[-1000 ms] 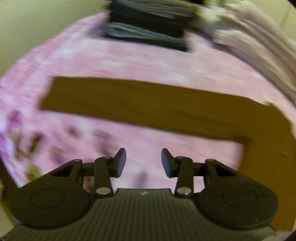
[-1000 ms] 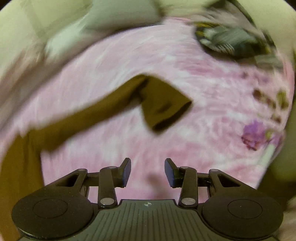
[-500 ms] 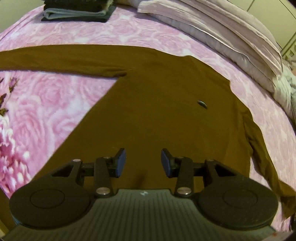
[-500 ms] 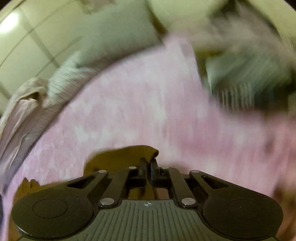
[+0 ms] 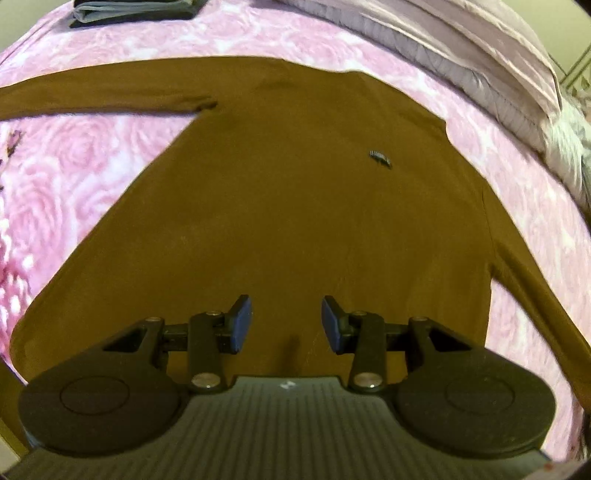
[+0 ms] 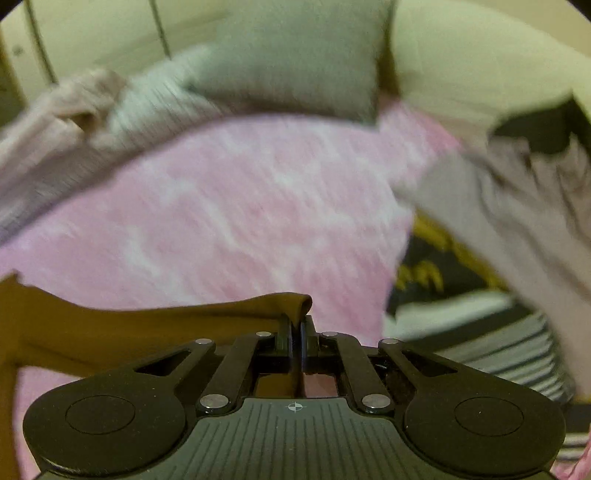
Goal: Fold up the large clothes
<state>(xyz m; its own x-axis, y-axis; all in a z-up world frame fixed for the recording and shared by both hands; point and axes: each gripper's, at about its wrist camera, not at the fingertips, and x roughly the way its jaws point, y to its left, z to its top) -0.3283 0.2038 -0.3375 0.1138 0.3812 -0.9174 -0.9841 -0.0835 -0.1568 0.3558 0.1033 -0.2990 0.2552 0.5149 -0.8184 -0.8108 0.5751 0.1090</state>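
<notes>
The right gripper [image 6: 295, 334] has snapped closed in the last second — a moment ago its jaws stood apart over bare bedspread, and now they pinch the cuff end of the brown sleeve [image 6: 207, 314], a lip of cloth curling over the fingertips. The sleeve trails from the jaws off to the left of that view, lifted a little clear of the pink bedspread [image 6: 221, 206]. The view is smeared by motion, so how much cloth sits between the pads is hard to say.

The left gripper [image 5: 286, 325] is half open and holds nothing; it hangs over the lower body of the brown long-sleeved top [image 5: 295, 184]. A second ago it looked at a sleeve alone, so it has swept in over the torso.

The top lies flat in the middle of the bed, its other sleeve [image 5: 103, 98] stretched toward the left edge, the collar end toward the pillows [image 5: 461, 55] at the far side. A folded pile [image 5: 129, 11] sits at the far left corner.

For the task this reads as the first fold begun — one sleeve caught, probably to be carried across the body, with the left gripper free to pin the cloth.
</notes>
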